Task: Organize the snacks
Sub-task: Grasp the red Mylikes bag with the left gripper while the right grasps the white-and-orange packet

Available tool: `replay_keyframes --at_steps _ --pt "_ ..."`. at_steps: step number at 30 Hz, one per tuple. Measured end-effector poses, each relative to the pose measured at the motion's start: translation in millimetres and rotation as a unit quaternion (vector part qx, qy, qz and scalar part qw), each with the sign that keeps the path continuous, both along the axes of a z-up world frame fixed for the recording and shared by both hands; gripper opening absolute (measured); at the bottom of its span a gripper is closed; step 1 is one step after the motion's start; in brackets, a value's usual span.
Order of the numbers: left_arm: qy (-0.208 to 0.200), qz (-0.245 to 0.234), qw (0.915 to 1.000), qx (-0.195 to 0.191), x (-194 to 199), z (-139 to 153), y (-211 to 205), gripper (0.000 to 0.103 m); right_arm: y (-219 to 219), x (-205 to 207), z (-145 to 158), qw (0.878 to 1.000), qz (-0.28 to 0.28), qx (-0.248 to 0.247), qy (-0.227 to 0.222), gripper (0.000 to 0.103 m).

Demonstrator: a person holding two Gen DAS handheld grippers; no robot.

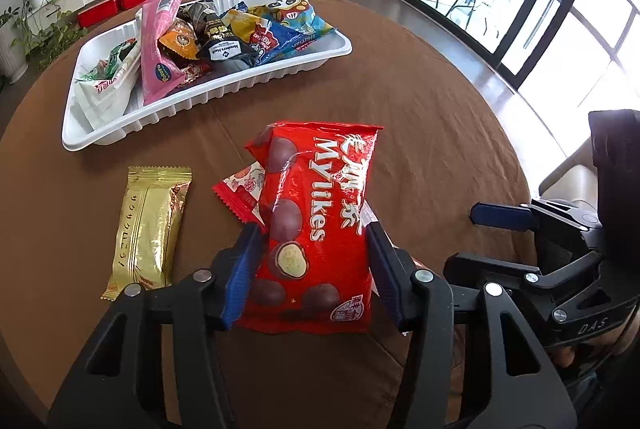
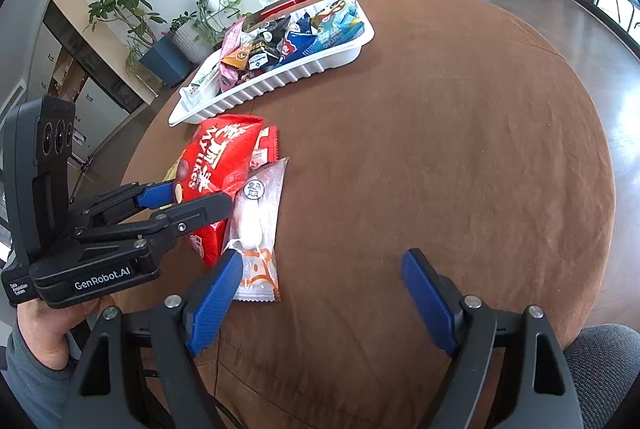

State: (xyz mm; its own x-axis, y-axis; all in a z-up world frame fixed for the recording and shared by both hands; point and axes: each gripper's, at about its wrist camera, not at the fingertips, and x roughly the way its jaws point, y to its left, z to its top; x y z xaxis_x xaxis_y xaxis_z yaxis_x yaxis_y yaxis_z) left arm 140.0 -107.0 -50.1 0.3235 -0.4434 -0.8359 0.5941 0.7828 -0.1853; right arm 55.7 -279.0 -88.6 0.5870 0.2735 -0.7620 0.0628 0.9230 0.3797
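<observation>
The left gripper [image 1: 316,261] clenches the red foil Mylikes chocolate-ball bag [image 1: 316,225] between its 2 blue pads. The right gripper [image 2: 324,295] is spread wide – gripping nothing – beside a clear plastic packet with white candy [image 2: 258,217]. A gold foil wafer bar [image 1: 150,229] lies near the round brown-clothed table's [image 2: 440,157] near edge; the white ribbed plastic tray [image 1: 208,105] of mixed snacks sits toward the far edge.

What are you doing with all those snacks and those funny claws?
A person holds a claw in each hand and is tidying snacks. The left gripper is squeezing a red bag of chocolate balls. The right gripper is open and holds nothing; a clear packet lies by its left finger. A gold bar and a small red packet lie on the brown table. The white tray is already piled with snacks.
</observation>
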Motion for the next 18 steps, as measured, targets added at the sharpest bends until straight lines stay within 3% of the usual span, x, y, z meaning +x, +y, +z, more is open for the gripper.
replay_keyframes --at_steps 8,18 --pt "0.008 -0.002 0.9999 -0.01 0 -3 5 0.036 9 2 3 1.0 0.01 -0.013 -0.001 0.085" --pt "0.017 0.018 0.9991 -0.034 -14 0 34 0.035 29 10 8 0.999 0.038 -0.038 -0.007 0.083"
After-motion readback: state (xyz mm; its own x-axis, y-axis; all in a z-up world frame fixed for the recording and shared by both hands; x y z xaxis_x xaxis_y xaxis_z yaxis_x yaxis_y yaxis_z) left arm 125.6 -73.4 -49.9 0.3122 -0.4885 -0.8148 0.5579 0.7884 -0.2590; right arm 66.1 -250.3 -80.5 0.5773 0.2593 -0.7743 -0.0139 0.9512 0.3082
